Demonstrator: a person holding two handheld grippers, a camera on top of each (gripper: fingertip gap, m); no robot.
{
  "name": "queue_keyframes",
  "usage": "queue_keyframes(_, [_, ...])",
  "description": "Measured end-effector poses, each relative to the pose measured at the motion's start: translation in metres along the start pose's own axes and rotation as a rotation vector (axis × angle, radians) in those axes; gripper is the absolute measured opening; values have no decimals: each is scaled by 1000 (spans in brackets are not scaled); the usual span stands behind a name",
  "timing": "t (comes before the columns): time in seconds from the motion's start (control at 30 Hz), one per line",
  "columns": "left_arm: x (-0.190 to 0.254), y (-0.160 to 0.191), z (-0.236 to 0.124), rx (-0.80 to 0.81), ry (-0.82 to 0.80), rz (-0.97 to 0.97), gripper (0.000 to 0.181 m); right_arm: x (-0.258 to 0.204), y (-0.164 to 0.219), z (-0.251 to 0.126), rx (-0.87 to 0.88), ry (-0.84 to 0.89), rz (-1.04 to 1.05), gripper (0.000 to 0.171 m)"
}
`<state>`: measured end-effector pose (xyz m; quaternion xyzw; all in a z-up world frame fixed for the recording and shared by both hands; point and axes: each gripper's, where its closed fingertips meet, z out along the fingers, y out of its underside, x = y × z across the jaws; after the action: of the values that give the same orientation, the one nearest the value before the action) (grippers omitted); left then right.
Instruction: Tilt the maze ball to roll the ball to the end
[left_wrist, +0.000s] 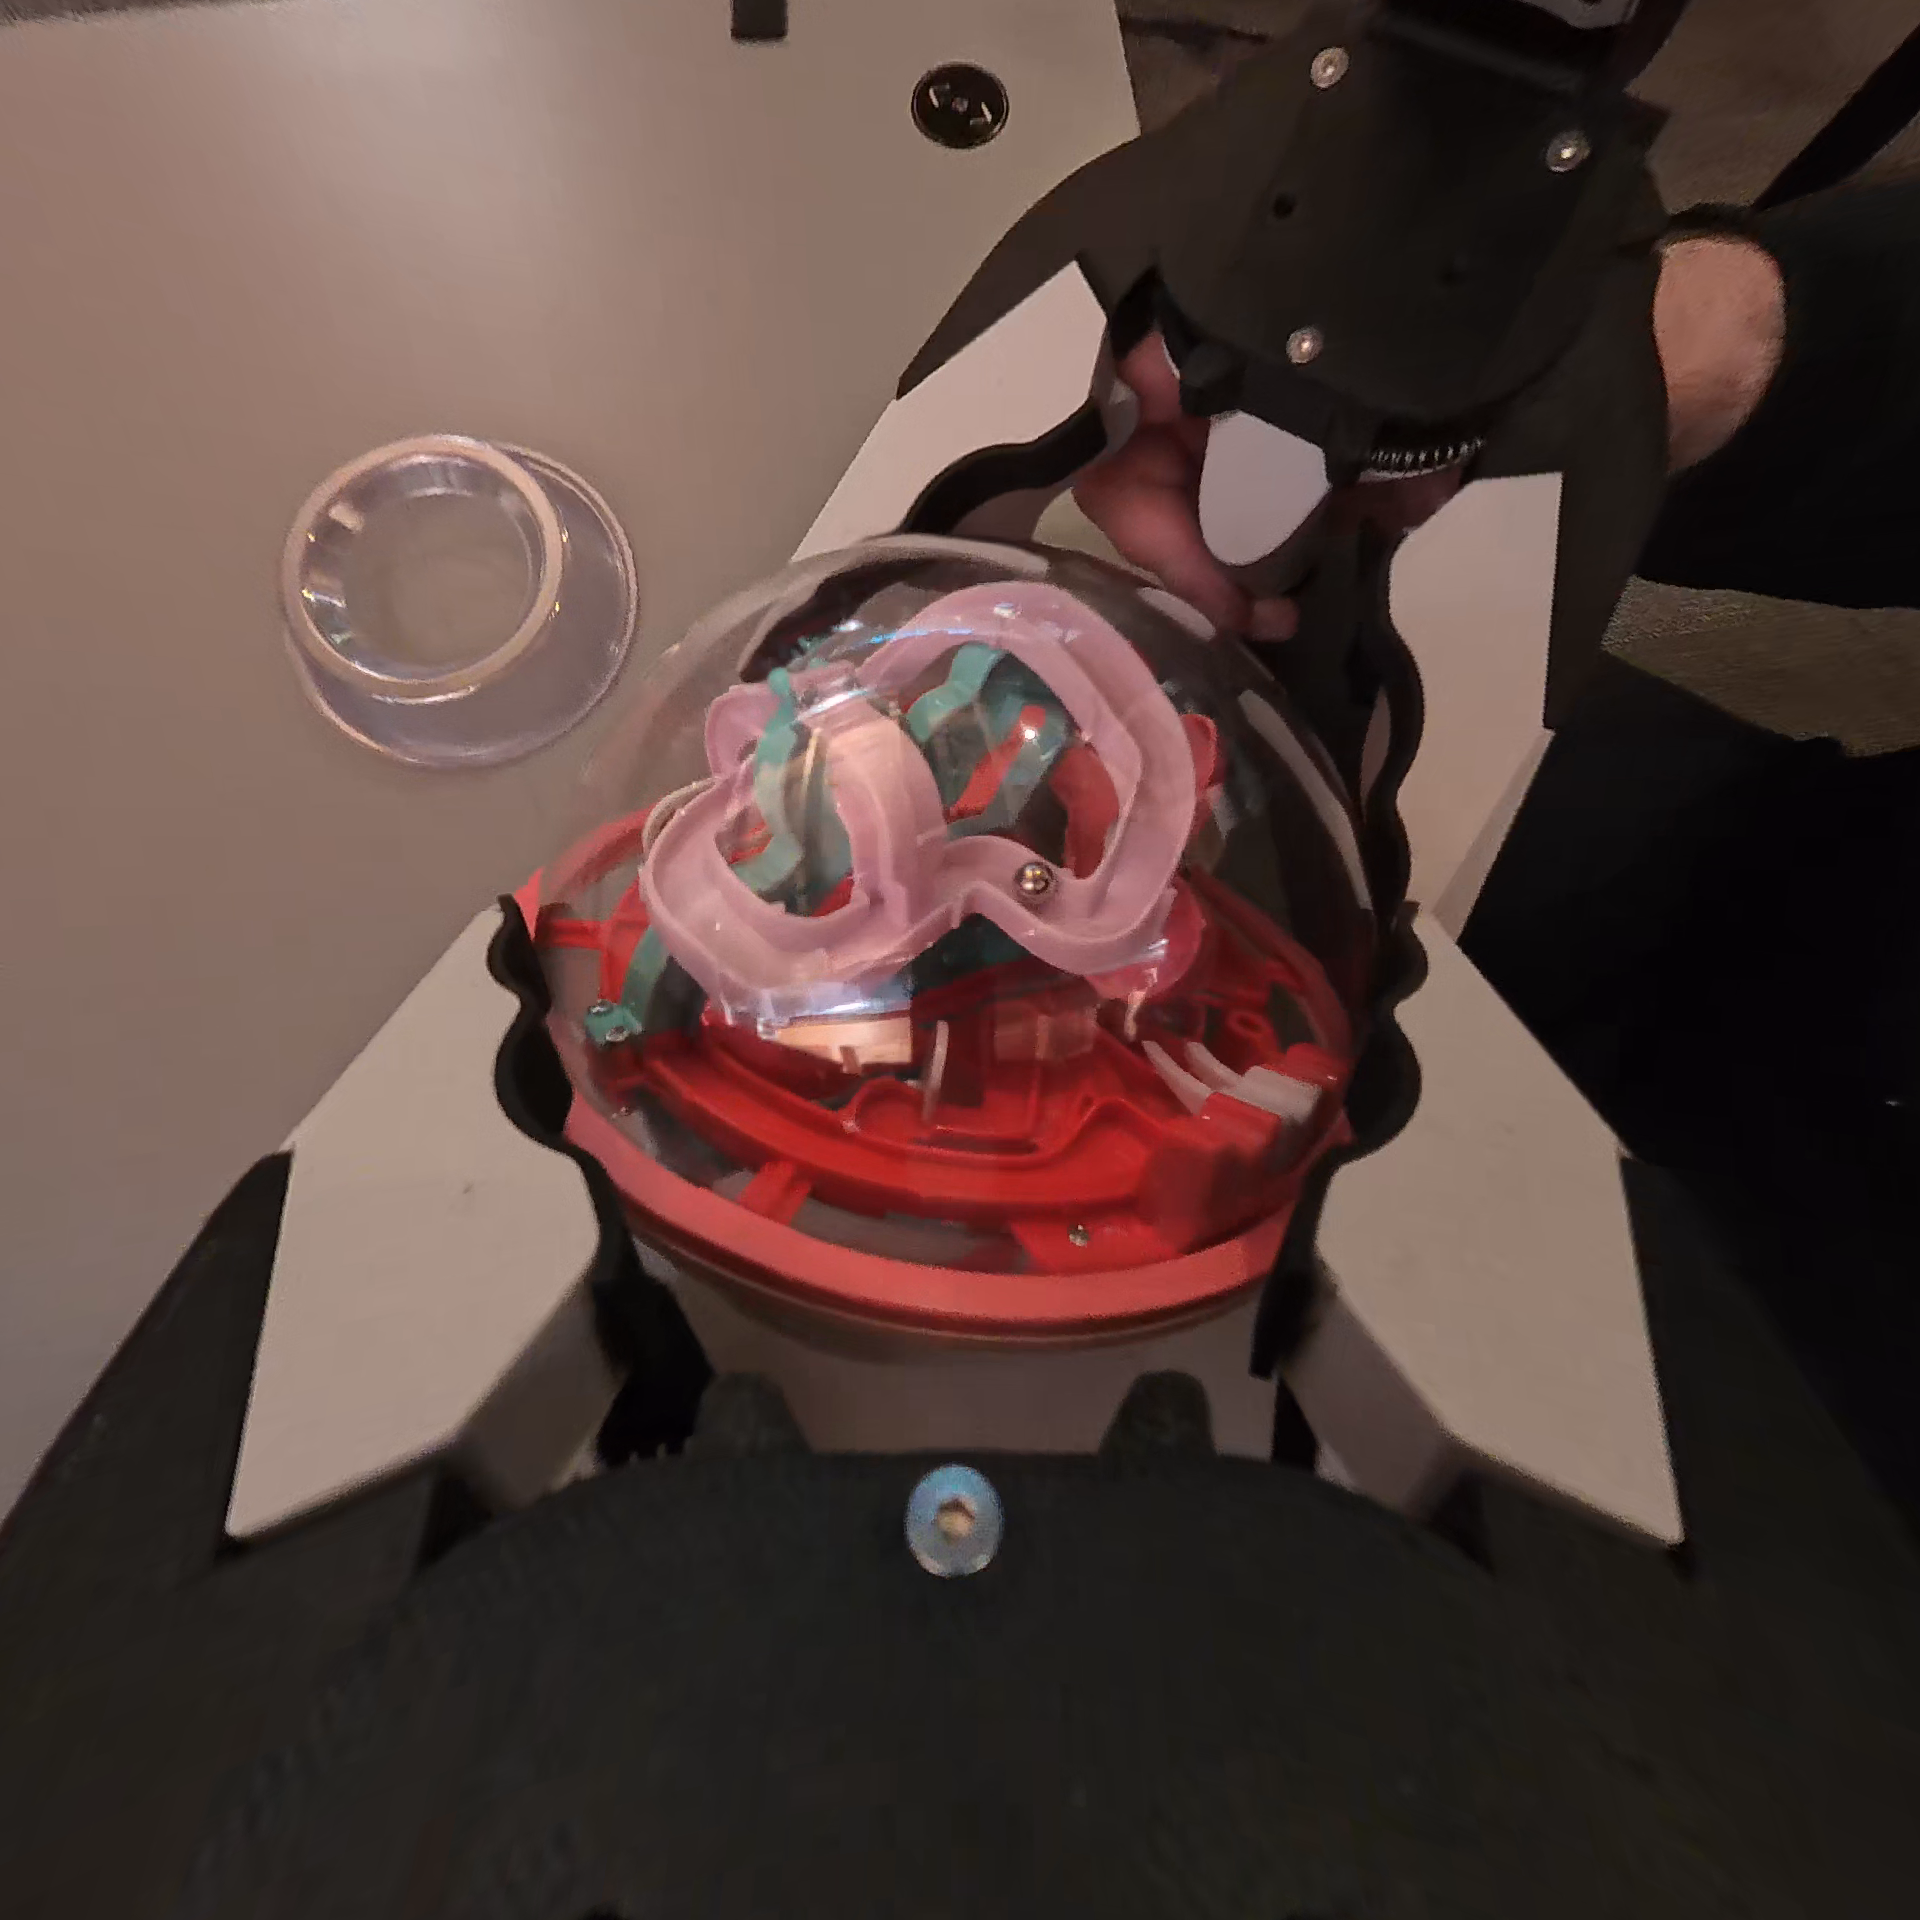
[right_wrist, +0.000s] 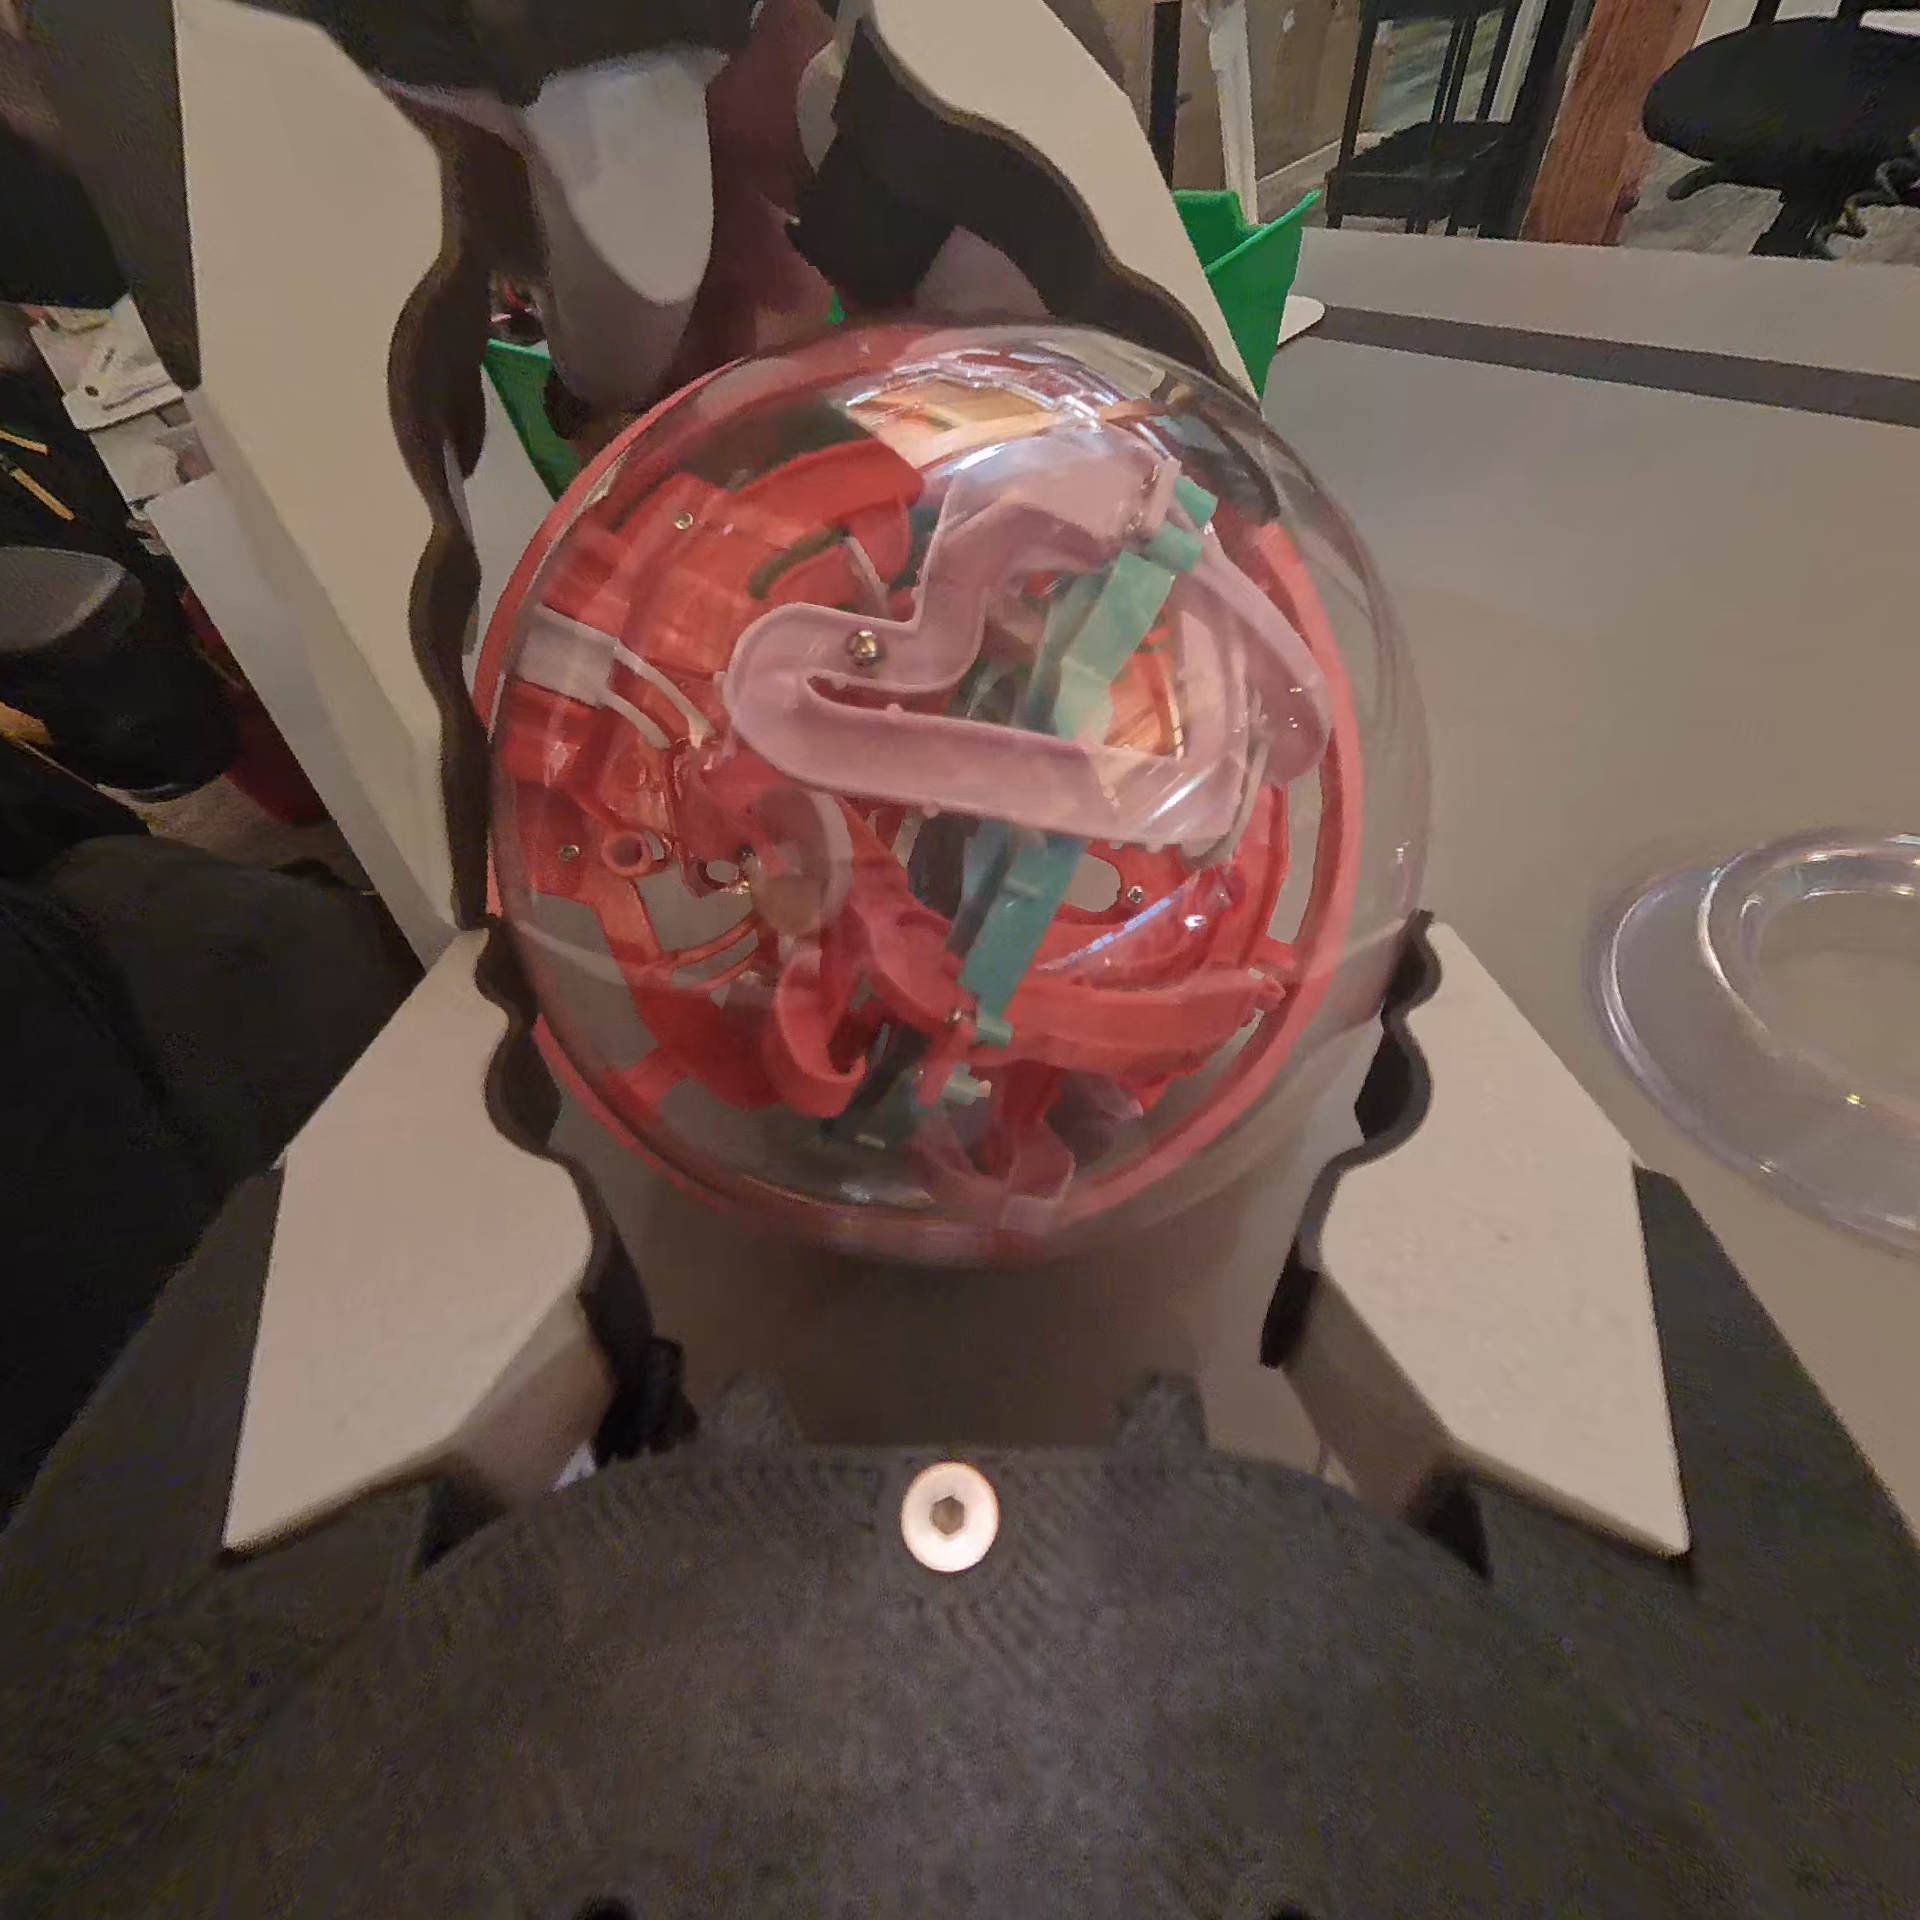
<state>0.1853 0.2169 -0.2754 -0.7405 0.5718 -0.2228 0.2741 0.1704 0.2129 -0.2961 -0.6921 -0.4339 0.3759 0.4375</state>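
Observation:
The maze ball (left_wrist: 831, 1122) is a clear sphere with red, pink and teal tracks inside. Both grippers hold it from opposite sides, off its stand. My left gripper (left_wrist: 956, 935) is shut on its two sides. My right gripper (right_wrist: 951, 935) is shut on it too, crosswise to the left one. The maze ball (right_wrist: 727, 831) fills the middle of the right wrist view. A small steel ball (left_wrist: 1032, 880) sits on the pink track near the top; it also shows in the right wrist view (right_wrist: 865, 646). The right gripper's black body (left_wrist: 1382, 208) shows beyond the sphere.
A clear round stand (left_wrist: 457, 597) sits empty on the white table (left_wrist: 208, 312), left of the ball; it shows at the right in the right wrist view (right_wrist: 1787, 1039). A person's hand (left_wrist: 1174, 509) is behind the ball. A green object (right_wrist: 1247, 270) stands beyond.

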Motion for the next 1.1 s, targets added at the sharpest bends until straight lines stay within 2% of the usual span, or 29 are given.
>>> queue_keyframes(0.03, [1, 0, 0, 11, -9, 12, 150, -1, 0, 0, 5, 5, -8, 155])
queue_keyframes(0.4, [10, -6, 5, 58, -168, 300, 153, 2, 13, 0, -11, 91, -156, 155])
queue_keyframes(0.73, [20, -1, 1, 170, -301, 446, 155, -2, 15, 1, -16, 143, -321, 155])
queue_keyframes(1.1, [21, -1, -2, 253, -337, 468, 156, -2, 13, 4, -6, 162, -374, 155])
